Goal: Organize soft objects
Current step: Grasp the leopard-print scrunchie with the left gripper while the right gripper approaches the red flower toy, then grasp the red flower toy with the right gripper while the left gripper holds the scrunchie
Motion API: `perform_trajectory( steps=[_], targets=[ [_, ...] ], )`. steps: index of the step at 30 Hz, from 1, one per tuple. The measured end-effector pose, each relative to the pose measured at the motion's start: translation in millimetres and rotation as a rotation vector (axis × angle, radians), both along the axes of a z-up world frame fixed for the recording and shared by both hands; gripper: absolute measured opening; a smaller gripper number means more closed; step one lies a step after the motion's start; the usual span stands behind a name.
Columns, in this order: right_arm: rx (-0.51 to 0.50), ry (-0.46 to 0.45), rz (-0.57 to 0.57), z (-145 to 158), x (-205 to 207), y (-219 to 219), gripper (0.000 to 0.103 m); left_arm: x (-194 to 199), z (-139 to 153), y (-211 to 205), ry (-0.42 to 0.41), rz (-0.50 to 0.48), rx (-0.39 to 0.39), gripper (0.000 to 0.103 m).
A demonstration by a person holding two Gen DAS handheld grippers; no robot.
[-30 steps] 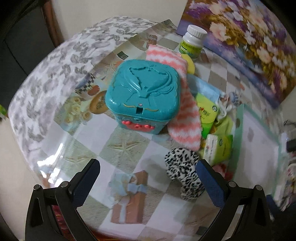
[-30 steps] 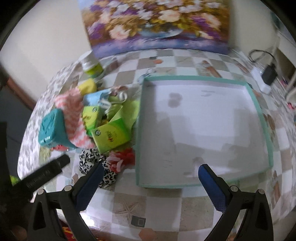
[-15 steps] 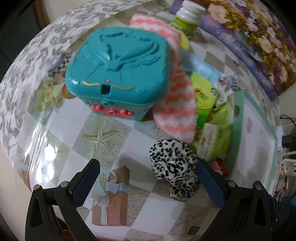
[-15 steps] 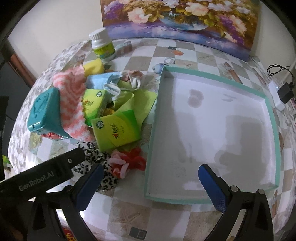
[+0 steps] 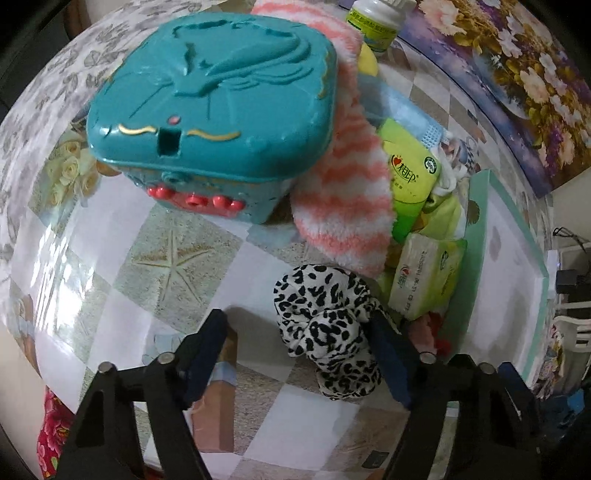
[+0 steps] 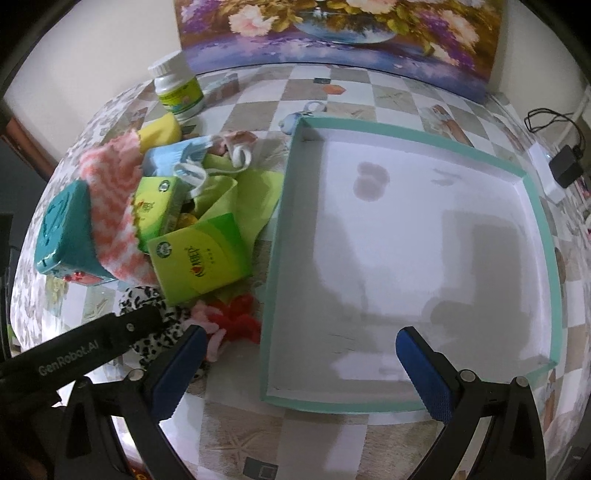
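Note:
A leopard-print scrunchie (image 5: 325,332) lies on the checked tablecloth, between the fingers of my left gripper (image 5: 297,350). Its jaws are closing; the right finger touches the scrunchie and the left finger stands apart from it. Beyond it a pink-and-white fuzzy cloth (image 5: 343,192) drapes off a teal plastic box (image 5: 218,107). Green tissue packs (image 6: 199,254), a green cloth (image 6: 251,195) and a red-pink scrunchie (image 6: 236,321) lie heaped left of the white tray (image 6: 406,129). My right gripper (image 6: 303,369) hangs open above the tray's near edge, holding nothing.
A white-capped bottle (image 6: 179,88) and a yellow sponge (image 6: 159,133) sit behind the heap. A flower painting (image 6: 332,33) leans on the wall at the back. A charger and cable (image 6: 565,166) lie right of the tray. The table's edge runs close to the left of the teal box.
My left gripper has sunk toward the leopard scrunchie and its jaws have narrowed around it. The right gripper has come lower over the tray's near edge, still open.

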State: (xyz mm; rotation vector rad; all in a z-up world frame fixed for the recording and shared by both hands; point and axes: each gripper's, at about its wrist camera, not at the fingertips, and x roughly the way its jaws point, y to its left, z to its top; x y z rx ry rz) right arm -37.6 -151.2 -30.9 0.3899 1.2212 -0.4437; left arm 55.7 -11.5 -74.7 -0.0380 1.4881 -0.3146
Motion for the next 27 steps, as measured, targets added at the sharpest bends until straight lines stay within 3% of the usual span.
perform_trajectory(
  steps=[3,7,10,18,27],
  targets=[
    [-0.031,0.012,0.013,0.8,0.8,2.1,0.103,0.1,-0.5,-1.6,-0.005,-0.007,0.011,0.070],
    [-0.045,0.005,0.019,4.1,0.7,2.7,0.103,2.2,2.5,0.8,-0.025,-0.010,0.050,0.050],
    [-0.034,-0.004,0.025,4.7,0.4,2.8,0.103,7.2,-1.4,4.8,-0.028,-0.010,0.058,0.045],
    [-0.021,-0.042,0.116,8.5,7.2,22.3,0.103,23.5,-5.6,34.2,-0.016,0.061,0.079,0.044],
    [0.029,-0.107,0.244,17.2,16.1,49.1,0.077,27.8,-0.9,63.4,0.014,0.100,0.061,0.044]
  ],
)
